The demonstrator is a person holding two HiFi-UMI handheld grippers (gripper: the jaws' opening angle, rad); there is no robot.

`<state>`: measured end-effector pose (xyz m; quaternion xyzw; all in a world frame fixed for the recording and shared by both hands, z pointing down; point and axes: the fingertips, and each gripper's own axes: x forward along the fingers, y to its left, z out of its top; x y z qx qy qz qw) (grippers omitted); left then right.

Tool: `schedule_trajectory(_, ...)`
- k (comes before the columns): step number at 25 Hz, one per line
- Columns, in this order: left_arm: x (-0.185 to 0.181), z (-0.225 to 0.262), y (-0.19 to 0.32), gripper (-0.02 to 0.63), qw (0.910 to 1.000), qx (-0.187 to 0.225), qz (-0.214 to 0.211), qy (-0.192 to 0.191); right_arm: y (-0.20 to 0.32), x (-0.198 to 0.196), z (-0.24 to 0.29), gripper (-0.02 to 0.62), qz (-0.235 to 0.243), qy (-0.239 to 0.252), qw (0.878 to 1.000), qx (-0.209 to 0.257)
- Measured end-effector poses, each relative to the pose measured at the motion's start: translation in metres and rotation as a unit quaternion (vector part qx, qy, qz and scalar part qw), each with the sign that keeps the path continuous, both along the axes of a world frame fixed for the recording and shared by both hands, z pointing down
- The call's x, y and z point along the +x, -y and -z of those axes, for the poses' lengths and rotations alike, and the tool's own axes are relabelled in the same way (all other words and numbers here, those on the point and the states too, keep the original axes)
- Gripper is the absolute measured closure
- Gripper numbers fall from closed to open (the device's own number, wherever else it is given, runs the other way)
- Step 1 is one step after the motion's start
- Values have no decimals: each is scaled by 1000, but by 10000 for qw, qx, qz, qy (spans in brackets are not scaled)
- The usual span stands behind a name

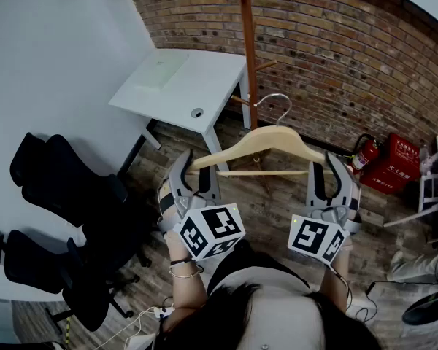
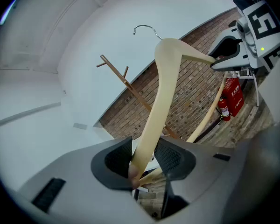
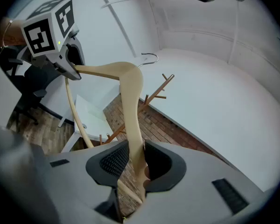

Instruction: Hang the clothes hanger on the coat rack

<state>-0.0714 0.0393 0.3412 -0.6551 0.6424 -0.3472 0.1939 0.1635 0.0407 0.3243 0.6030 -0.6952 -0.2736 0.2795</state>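
two black office chairs [image 1: 66,188] stand at the far left, close to the near left corner of the white bench [image 1: 204,71]. the bench's right edge ends just beside the pole of the coat rack [image 1: 246,49], and two of the rack's pegs show there, one on each side of the pole. to the right of the pole a stretch of bare wood floor [image 1: 292,195] runs along the brick wall [image 1: 336,49] as far as one red fire extinguisher [image 1: 365,154] and one red box [image 1: 398,162].

the one clothes hanger [image 1: 266,141] is up in the air, level, in front of the rack. its metal hook [image 1: 287,108] is just right of the pole and on no peg. the left gripper [image 1: 196,168] is clamped on the hanger's left end, and the right gripper [image 1: 328,170] is clamped on its right end.

white characters on the red box are too small to read. each gripper's cube shows black and white square markers.
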Motion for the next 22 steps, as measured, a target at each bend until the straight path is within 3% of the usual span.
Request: schedule_trajectory(22, -49, 7, 34, 456, 9992, 85, -301, -241, 19, -52, 7, 471, -359, -22, 9992, 159)
